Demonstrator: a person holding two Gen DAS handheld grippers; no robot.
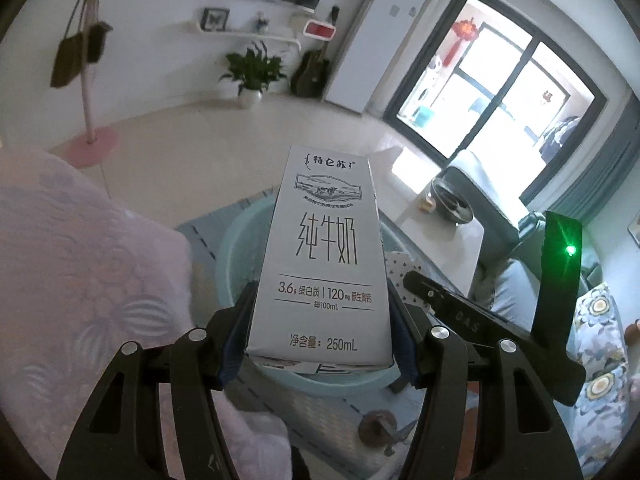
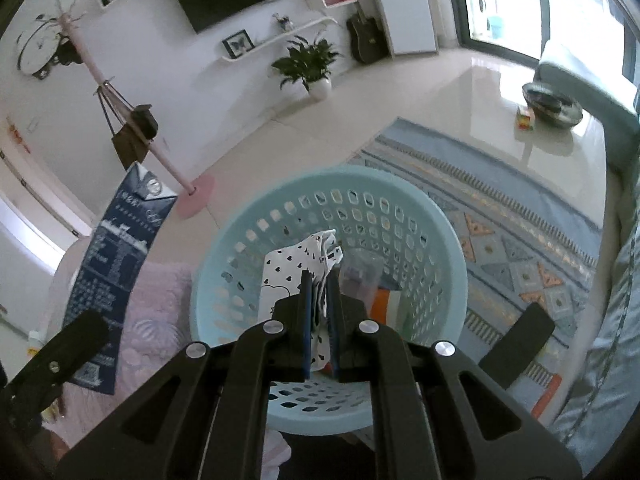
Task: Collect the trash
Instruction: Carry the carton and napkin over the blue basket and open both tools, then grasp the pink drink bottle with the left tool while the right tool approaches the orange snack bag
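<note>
Standing upright in left gripper (image 1: pixel 320 344), milk carton (image 1: pixel 324 264), top up

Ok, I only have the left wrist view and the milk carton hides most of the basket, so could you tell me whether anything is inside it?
Observer: Yes. The right wrist view looks into the blue basket, and a clear plastic wrapper and an orange and white item lie in it.
Operator: Thank you. And what is the right claw doing, please?
Observer: The right claw is shut on a white bag with black hearts, held over the basket's opening.
</note>
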